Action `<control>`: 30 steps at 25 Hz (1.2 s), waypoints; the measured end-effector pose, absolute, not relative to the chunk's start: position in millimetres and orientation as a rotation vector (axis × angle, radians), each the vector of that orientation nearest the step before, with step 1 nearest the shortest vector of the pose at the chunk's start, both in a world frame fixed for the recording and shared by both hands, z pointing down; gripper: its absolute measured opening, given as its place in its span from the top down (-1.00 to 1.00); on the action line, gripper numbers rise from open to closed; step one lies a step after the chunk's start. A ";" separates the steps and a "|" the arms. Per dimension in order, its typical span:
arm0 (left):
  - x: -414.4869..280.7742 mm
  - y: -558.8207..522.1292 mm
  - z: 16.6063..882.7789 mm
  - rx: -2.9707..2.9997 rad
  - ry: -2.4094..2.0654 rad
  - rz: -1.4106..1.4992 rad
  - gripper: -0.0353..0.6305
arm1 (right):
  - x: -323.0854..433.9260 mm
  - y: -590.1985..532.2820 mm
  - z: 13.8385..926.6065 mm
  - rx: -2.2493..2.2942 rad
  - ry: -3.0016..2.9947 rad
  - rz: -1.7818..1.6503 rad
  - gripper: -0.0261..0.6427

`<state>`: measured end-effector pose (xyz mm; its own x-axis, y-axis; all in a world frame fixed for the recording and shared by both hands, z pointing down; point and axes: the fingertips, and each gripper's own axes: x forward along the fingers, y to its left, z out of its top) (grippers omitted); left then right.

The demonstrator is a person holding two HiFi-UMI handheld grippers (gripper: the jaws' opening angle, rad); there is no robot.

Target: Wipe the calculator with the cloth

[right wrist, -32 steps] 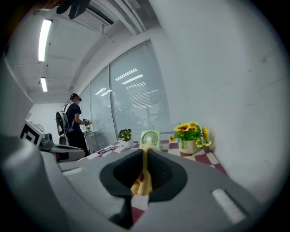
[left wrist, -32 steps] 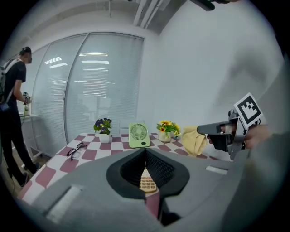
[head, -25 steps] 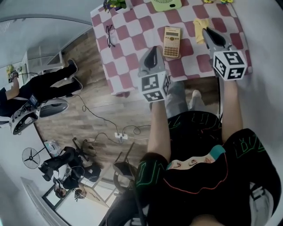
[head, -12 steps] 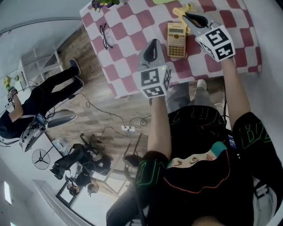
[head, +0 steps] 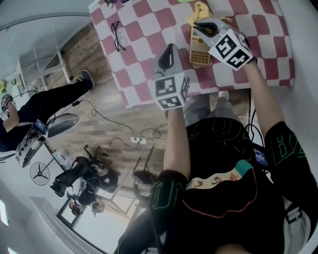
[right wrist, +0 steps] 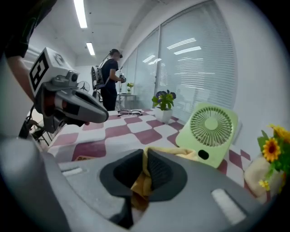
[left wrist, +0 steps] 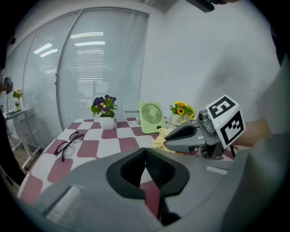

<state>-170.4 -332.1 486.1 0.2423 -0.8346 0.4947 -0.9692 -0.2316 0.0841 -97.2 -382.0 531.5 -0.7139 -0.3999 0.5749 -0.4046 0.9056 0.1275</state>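
Note:
The tan calculator (head: 199,48) lies on the red-and-white checkered table (head: 149,30). My right gripper (head: 201,26) is shut on the yellow cloth (head: 198,11) and hovers over the calculator's far end. In the right gripper view the cloth (right wrist: 141,180) is pinched between the jaws and hangs below them. To the left of the calculator, near the table's front edge, my left gripper (head: 170,49) is shut with nothing in it. The left gripper view shows its closed jaws, with the right gripper (left wrist: 168,138) and the cloth (left wrist: 161,136) beyond them.
Black glasses (head: 118,34) lie at the table's left. At the far edge stand a green fan (right wrist: 208,131), a pot of purple flowers (left wrist: 104,111) and yellow flowers (left wrist: 181,112). People (head: 44,101) and cables (head: 134,140) occupy the floor to the left.
My right gripper has taken hold of the cloth and carried it left, from beside the calculator to over its far end. The left gripper has hardly moved.

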 end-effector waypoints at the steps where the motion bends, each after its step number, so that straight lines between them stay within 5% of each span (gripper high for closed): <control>1: -171.1 -330.9 485.4 2.144 -1.660 0.493 0.86 | -98.0 -377.4 531.1 0.542 -2.433 -0.020 0.82; 30: -167.1 -280.1 473.1 2.107 -1.731 0.428 0.86 | -108.2 -245.5 535.4 0.107 -2.424 -0.066 0.83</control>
